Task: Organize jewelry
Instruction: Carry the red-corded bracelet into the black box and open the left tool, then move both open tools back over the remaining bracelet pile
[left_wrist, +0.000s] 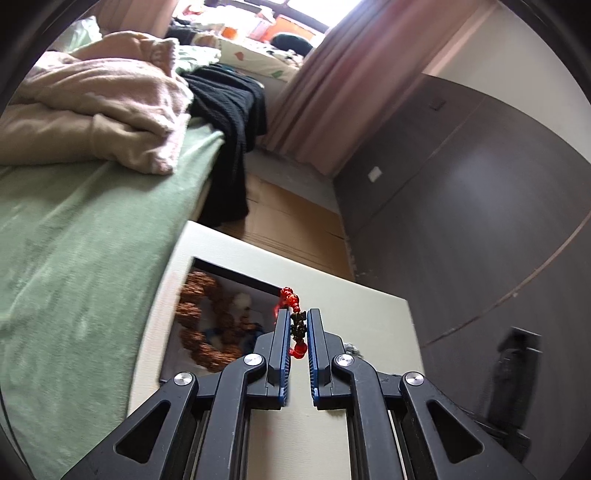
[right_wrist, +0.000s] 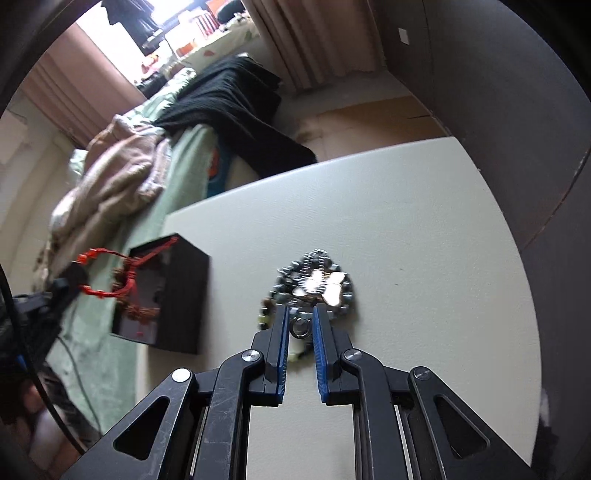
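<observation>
Over our pale table (right_wrist: 406, 221), we are pinching a red bracelet (left_wrist: 293, 299) in the left gripper (left_wrist: 298, 314) and a silver ring (right_wrist: 300, 326) in the right gripper (right_wrist: 300, 312).

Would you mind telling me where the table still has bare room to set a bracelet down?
The table is bare beyond and right of the jewelry pile, out to the far edge. It is crowded at the black box on the left, already holding brown beads.
</observation>
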